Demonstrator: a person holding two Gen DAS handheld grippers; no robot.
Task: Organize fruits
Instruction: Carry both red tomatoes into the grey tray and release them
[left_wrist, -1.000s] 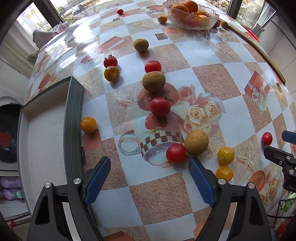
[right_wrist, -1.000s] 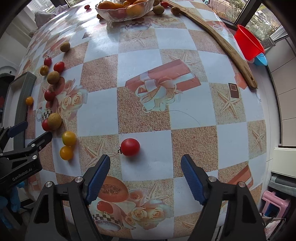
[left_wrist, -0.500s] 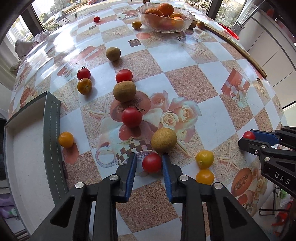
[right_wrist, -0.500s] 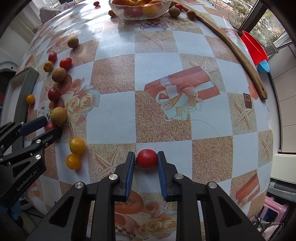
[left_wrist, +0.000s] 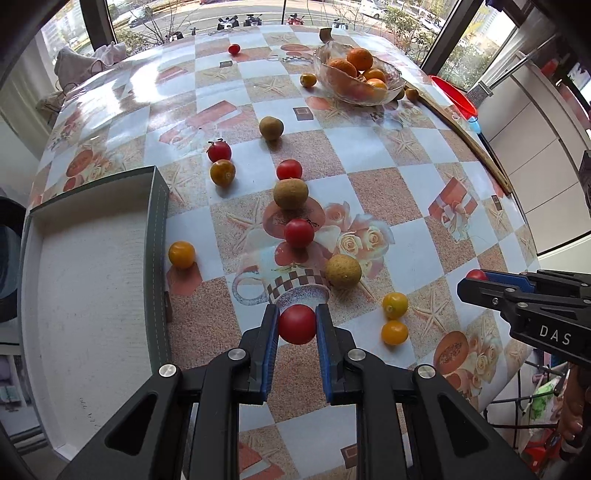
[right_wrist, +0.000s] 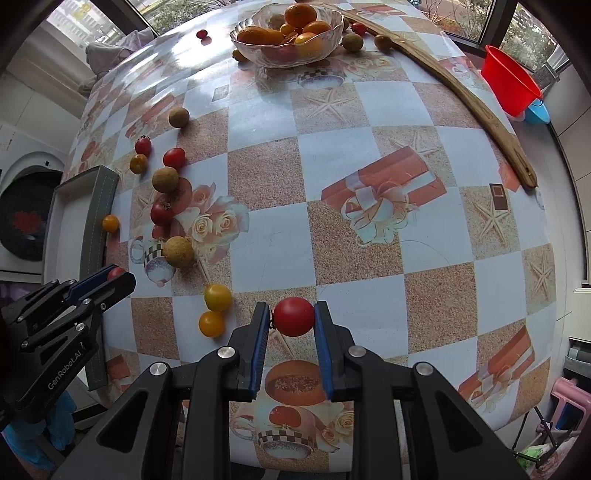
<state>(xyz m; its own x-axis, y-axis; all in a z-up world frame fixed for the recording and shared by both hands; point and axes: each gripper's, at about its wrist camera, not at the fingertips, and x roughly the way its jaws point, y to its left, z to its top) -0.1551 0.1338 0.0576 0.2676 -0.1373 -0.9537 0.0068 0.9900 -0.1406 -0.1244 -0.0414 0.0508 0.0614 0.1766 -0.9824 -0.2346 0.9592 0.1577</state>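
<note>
Left tool (left_wrist: 296, 326): closed on a red tomato (left_wrist: 297, 324), near edge of the table (left_wrist: 369, 192), fruit looks lifted just off the cloth.
Right tool (right_wrist: 288, 321): closed on a second red tomato (right_wrist: 293, 316), also at the near edge, right of the left tool.
Tray (left_wrist: 92, 295): open box at the near left, just left of the left tool; the left tool is much the nearer of the two.
Loose fruit: yellow pair (left_wrist: 394, 305) between the tools; browns and reds trail farther up the table.
Glass bowl (left_wrist: 356, 79): far right, holding oranges, well apart from both tools.
Likely move: carry each tomato leftward to the tray, or far to the bowl; destination uncertain.
</note>
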